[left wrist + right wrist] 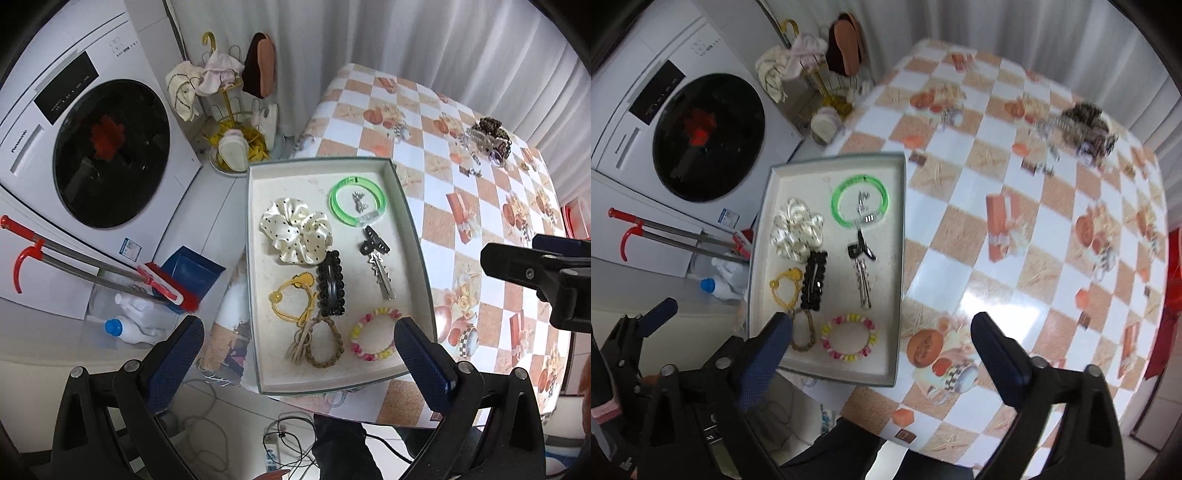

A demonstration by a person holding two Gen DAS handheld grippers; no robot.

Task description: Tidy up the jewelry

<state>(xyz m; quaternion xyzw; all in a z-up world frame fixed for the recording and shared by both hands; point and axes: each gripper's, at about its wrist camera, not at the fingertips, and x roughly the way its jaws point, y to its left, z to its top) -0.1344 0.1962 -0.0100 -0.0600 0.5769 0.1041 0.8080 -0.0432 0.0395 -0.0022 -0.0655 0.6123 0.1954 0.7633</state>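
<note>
Two blue-padded fingers of the left gripper (299, 347) sit closest, spread wide with nothing between them, hanging over the near end of the shallow white cardboard tray (413, 236). That tray lies at the left edge of the table with the orange and white checked cloth (461, 229), and part of it sticks out past the edge. Inside it, at the far end, lies a bright green plastic bangle (357, 201) with small silver bits in its ring, and a cream satin scrunchie with black dots (295, 230) beside it. In the middle are a black beaded snap clip (331, 283) and a long silver clip with a black top (378, 264). At the near end are a yellow hair tie (293, 301), a brown braided loop (325, 345) and a pink and yellow bead bracelet (373, 336). More hair things sit in a dark pile of claw clips (489, 138) near the far right corner of the table, sharp in the left view but blurry in the right one. The right gripper (881, 334) is also spread wide and holds nothing, with one finger over the tray's near left corner and the other over the cloth. Only the right view shows the left gripper from the side, low by the tray's left edge.
</note>
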